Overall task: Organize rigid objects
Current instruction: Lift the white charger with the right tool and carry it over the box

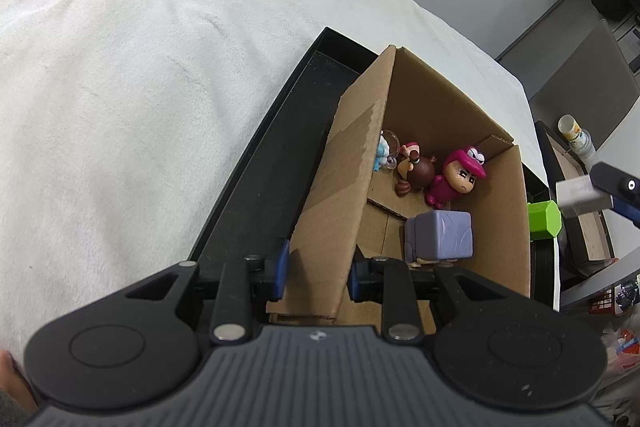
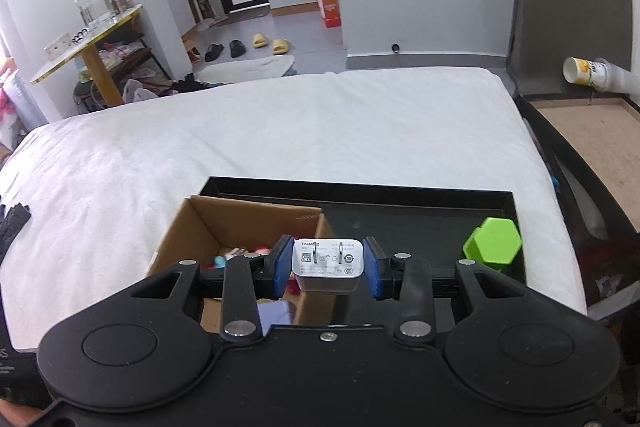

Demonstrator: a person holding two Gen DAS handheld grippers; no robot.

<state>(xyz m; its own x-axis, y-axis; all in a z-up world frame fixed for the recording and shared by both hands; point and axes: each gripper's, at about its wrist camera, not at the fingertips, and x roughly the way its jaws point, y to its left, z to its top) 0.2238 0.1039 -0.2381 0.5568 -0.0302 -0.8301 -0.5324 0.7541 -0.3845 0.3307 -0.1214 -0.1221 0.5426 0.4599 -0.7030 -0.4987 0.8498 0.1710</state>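
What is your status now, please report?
Left gripper straddles the cardboard box wall, open. Right gripper shut on white charger, beside the box. Green hexagon block waits in black tray. Nothing blocking.

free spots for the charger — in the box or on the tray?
The right gripper holds the charger. In the cardboard box, the figurines and purple cube crowd the floor; a bare strip runs along the wall that the left gripper straddles. The black tray is bare between box and green block.
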